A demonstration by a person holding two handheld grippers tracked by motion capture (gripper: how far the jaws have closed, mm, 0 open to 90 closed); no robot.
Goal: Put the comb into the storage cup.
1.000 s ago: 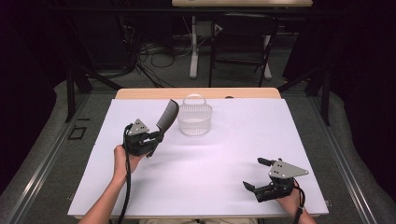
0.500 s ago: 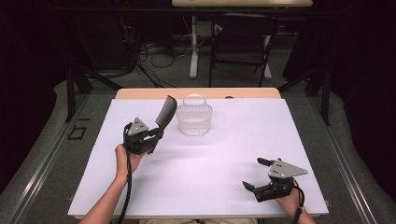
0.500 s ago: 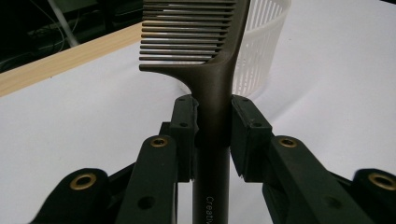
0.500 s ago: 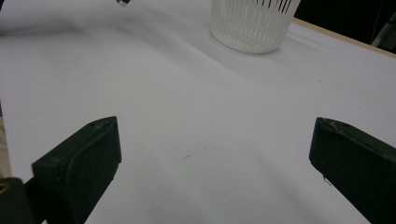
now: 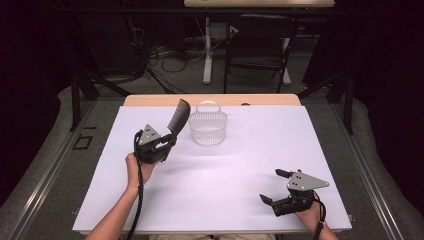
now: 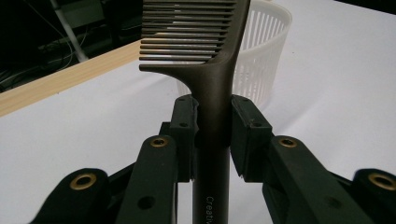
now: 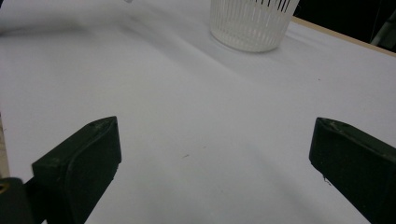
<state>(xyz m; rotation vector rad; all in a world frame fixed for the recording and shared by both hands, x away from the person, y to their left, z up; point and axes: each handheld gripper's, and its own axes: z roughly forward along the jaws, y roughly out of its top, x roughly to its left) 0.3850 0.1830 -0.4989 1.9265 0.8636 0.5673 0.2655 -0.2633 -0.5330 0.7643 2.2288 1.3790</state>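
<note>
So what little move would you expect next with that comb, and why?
Probably a short carry toward the white basket, then lowering the comb in. The left gripper is clamped on the comb's handle with the teeth raised beside the basket, which looks empty. The right gripper rests open, far off.

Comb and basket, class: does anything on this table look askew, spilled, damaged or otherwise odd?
Nothing stands out. The left gripper clamps the dark comb by its handle, teeth intact, beside the white basket, which stands upright and undamaged. The right gripper is open over the white table.
</note>
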